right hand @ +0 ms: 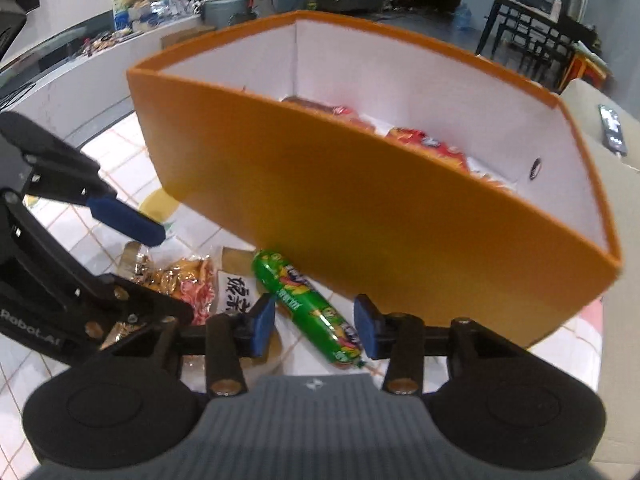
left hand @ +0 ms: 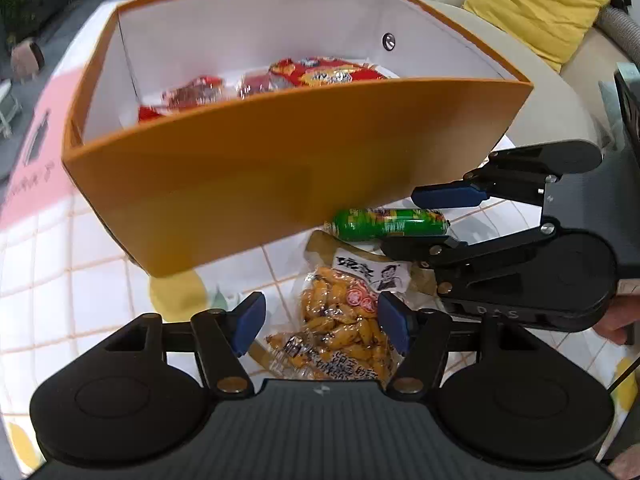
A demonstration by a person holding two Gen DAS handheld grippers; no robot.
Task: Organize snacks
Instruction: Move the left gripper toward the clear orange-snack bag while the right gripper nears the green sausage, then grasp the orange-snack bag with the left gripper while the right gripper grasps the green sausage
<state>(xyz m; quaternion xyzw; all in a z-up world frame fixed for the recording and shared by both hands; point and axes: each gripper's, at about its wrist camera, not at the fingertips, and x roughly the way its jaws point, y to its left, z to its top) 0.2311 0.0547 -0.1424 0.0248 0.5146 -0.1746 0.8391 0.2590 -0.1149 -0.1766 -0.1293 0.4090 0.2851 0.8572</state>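
Sorting stage: several red snack packets [left hand: 320, 74] already lie inside the orange cardboard box with white inner walls [left hand: 248, 176]; two snacks remain on the tiled worktop [left hand: 52, 280].
Left gripper [left hand: 322, 326]: open, empty, jaws straddling the clear bag of yellow-orange snacks [left hand: 344, 328] lying just in front of the box.
Right gripper [right hand: 315, 328]: partly open, pads either side of the green foil-wrapped sausage stick [right hand: 308, 300], not pressing it as far as I can tell.
Sausage position: flat on the worktop, touching or almost under the box's near wall.
Risk, crowding: both grippers work close together; a lift could knock one against the other.
Risk, box: raising the sausage may catch the box wall and shove it.
Risk, grip: the slick round stick could roll or squirt from the pads.
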